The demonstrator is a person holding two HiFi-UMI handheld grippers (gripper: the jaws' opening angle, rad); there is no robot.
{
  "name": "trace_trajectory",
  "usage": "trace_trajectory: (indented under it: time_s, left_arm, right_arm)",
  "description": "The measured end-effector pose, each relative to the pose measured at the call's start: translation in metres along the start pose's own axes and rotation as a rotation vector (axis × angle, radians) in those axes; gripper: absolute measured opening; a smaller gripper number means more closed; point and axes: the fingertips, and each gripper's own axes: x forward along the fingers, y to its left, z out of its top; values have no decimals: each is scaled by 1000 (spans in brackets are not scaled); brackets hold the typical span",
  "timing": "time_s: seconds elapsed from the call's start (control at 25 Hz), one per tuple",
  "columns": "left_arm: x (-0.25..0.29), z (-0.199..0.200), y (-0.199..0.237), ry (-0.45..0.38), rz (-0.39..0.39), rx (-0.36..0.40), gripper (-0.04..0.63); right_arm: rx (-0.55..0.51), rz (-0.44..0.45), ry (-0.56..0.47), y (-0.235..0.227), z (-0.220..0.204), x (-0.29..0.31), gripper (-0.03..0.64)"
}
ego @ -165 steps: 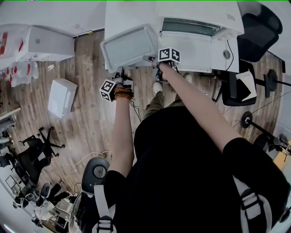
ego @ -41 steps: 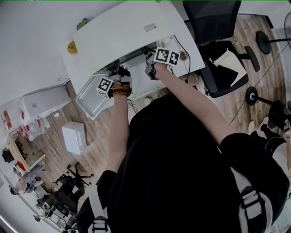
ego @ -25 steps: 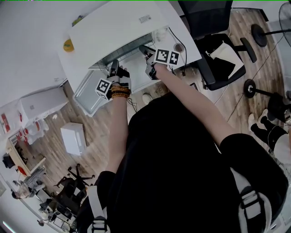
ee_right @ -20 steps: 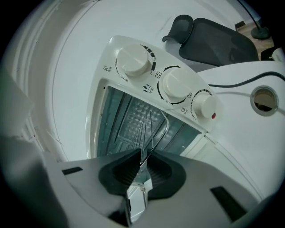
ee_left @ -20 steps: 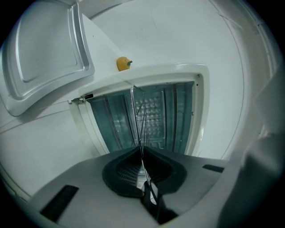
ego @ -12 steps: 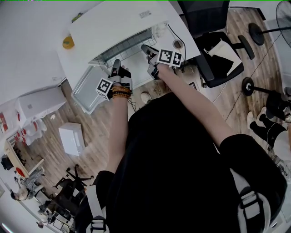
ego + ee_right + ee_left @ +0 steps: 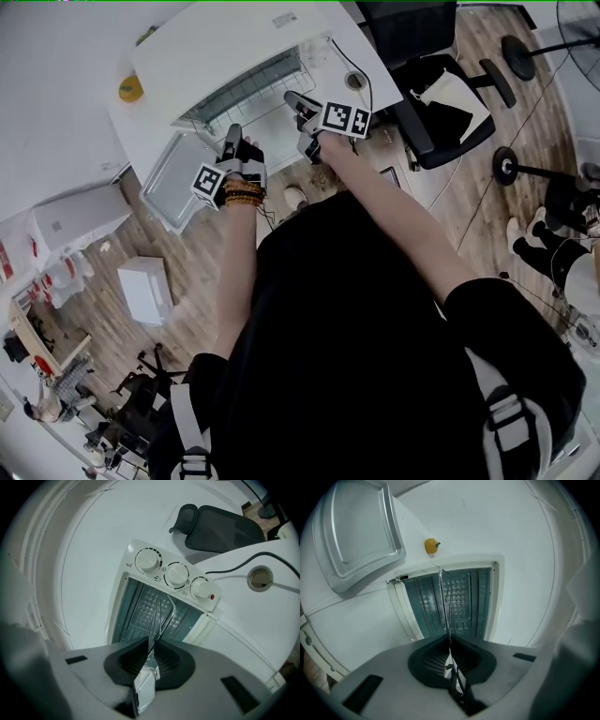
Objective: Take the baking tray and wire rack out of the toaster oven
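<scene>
Both hands are on the rack (image 7: 246, 89). The left gripper (image 7: 447, 641) has its jaws closed on the thin wires of the rack's near edge, and the right gripper (image 7: 152, 644) is clamped on the same edge further along. From each gripper view the wires run forward into the mouth of the oven (image 7: 154, 606). The rack looks part-way out, its far end apparently inside the opening.

To do this step well, I would draw both grippers back together at the same pace. The rack should stay flat and square to the opening, so neither side jams against the oven walls. The grip is on thin wire, so the clamp should stay firm and neither wrist should twist. Once the far end clears the mouth, the rack needs bare table (image 7: 140, 517) to land on, away from the tray.

The tray (image 7: 173, 169) is already out. It lies at the table's near left corner, by the edge, left of the left gripper.

Counted:
- one rack
- one tray
- one oven, with three knobs (image 7: 177, 573) in a row beside the opening
- two grippers
- one small yellow thing (image 7: 432, 545) near the table's far edge, beyond the tray
- one cable (image 7: 253, 557) by the table's right edge
- one chair (image 7: 220, 527) beyond the table
</scene>
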Motion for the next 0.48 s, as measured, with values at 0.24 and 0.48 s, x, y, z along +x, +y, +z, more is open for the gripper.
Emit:
trace_trajectory:
  time_s: [0.24, 0.48]
  left_arm:
    - [-9, -2, -2, 21, -18, 7, 32]
    - [-16, -7, -10, 48, -44, 7, 32]
  right_arm:
    - [12, 17, -34, 5, -8, -10, 54]
    - [21, 36, -70, 10, -13, -17, 51]
